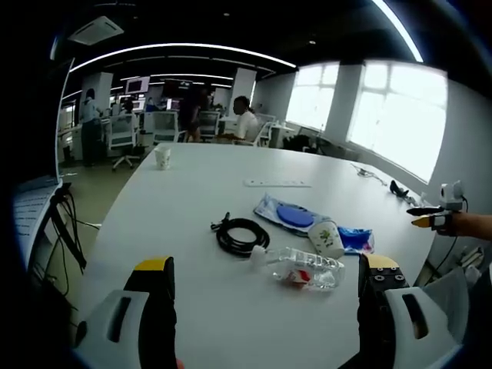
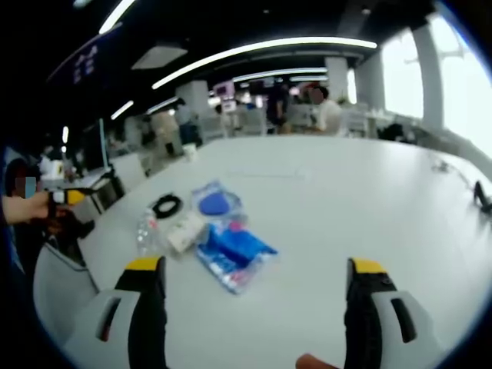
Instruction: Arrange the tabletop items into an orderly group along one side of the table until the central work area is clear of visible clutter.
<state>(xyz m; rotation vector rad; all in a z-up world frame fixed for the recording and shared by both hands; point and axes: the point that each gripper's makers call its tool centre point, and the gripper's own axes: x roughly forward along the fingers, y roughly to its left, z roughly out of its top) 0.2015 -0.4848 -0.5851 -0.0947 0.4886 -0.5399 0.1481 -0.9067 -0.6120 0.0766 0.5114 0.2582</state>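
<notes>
Both claws stand released with nothing between the jaws: we see the left gripper [image 1: 265, 277] with its yellow-tipped jaws wide apart above the near edge of the desk [image 1: 192, 200], and the right gripper [image 2: 254, 277] just as wide over its own near edge. Largest of all is the white desk, with a clutter gathered in its middle part. We find the blue packet [image 2: 231, 254] lying flat there, and beside it a round blue item in clear wrap [image 1: 292, 215]. Just in front lies a clear plastic bottle [image 1: 304, 269] on its side, touching a small white bottle [image 1: 327, 238]. A coiled black cable [image 1: 240, 234] sits left of them in the left gripper view. Well apart, toward the far edge, lie a white power strip [image 1: 277, 183] and a paper cup [image 1: 162, 157].
</notes>
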